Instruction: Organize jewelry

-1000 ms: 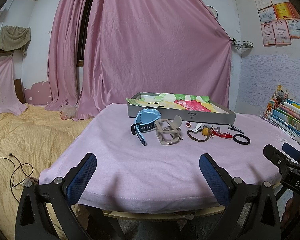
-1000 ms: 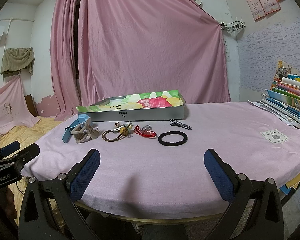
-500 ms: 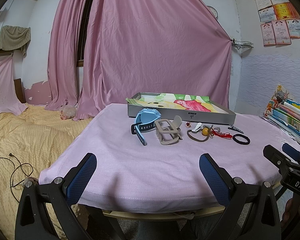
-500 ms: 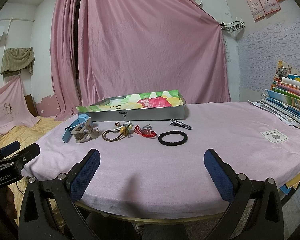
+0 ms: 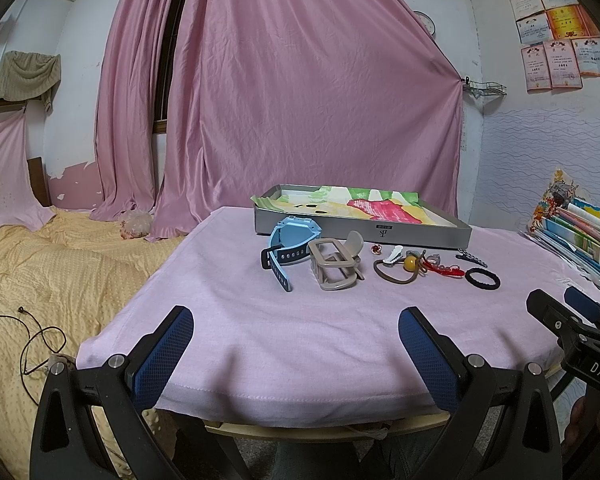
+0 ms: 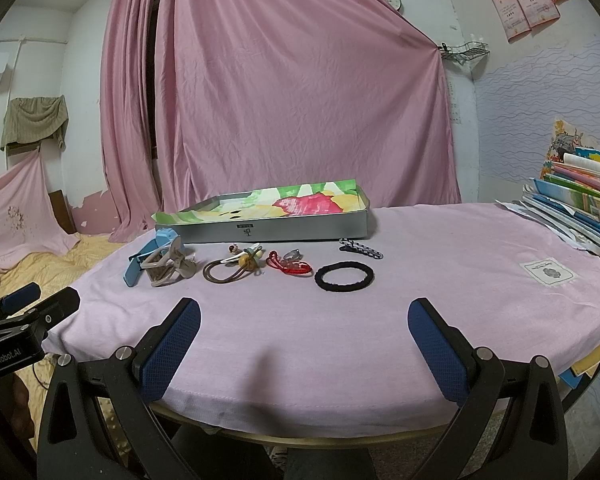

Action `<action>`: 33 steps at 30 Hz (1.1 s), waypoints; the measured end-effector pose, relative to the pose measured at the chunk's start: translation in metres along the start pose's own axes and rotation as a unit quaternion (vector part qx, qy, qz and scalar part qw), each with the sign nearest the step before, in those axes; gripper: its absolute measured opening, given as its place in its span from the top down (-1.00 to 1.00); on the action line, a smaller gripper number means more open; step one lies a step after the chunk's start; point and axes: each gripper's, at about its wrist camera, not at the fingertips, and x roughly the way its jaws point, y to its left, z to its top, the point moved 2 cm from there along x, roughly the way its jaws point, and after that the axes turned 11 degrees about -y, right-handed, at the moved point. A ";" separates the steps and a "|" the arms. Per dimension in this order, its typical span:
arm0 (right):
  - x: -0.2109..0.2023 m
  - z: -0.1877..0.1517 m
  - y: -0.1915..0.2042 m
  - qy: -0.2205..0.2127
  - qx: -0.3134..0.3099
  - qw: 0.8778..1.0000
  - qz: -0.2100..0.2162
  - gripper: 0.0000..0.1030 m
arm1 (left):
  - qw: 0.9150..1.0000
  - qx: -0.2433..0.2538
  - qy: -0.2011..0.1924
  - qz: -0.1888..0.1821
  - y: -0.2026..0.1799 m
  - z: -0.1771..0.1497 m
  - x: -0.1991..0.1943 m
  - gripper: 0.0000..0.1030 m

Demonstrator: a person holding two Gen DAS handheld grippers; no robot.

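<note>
Both the left gripper (image 5: 296, 342) and right gripper (image 6: 304, 332) hover wide apart, empty, at the counter's (image 6: 440, 280) near edge. Jewelry lies just before the gray tray (image 6: 268, 230): a black hair tie (image 6: 344, 277) nearest its right end.

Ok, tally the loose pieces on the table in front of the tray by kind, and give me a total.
Watches: 2, blue watch and beige watch
Hair ties: 2, brown hair tie and black hair tie
Hair clips: 2, white clip and dark clip
Red bracelet: 1
Small ring: 1
Total: 8

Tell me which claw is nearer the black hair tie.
Right. The right claw sits at the table edge almost straight before the black hair tie; the left claw is farther, off to the tie's left, facing the watches.
</note>
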 end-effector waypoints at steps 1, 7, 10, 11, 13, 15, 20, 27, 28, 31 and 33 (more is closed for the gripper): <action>0.000 0.000 0.000 0.000 0.000 1.000 0.000 -0.98 | 1.000 0.000 0.000 0.000 0.000 0.000 0.000 -1.00; 0.000 0.000 -0.001 0.000 0.000 1.000 0.000 -0.98 | 1.000 0.000 0.000 0.000 0.000 0.000 0.000 -1.00; 0.000 0.000 0.000 0.000 0.001 1.000 -0.001 -0.98 | 1.000 0.000 0.002 0.001 0.000 0.000 0.000 -1.00; 0.001 0.000 0.000 0.000 0.002 1.000 -0.002 -0.98 | 1.000 0.000 0.002 0.001 -0.001 -0.003 0.001 -1.00; 0.000 0.001 -0.003 0.000 0.002 1.000 -0.004 -0.98 | 1.000 -0.001 0.002 0.002 -0.001 -0.004 0.003 -1.00; 0.002 0.001 -0.004 0.001 0.001 1.000 -0.005 -0.98 | 1.000 -0.003 0.003 0.002 -0.004 -0.004 0.009 -1.00; 0.010 0.006 -0.008 0.004 -0.001 1.000 0.011 -0.98 | 1.000 -0.002 0.010 -0.010 -0.006 -0.001 0.021 -1.00; 0.023 0.025 -0.009 0.005 -0.006 0.999 0.053 -0.98 | 0.999 -0.010 0.020 -0.032 -0.009 0.015 0.043 -1.00; 0.027 0.026 -0.009 0.006 -0.006 0.998 0.056 -0.98 | 0.999 -0.012 0.022 -0.035 -0.009 0.017 0.047 -1.00; 0.042 0.035 -0.007 0.014 -0.013 0.997 0.075 -0.90 | 0.998 -0.018 0.032 -0.046 -0.012 0.024 0.061 -1.00; 0.051 0.039 -0.004 0.023 -0.019 0.996 0.087 -0.76 | 0.998 -0.017 0.038 -0.054 -0.015 0.027 0.070 -1.00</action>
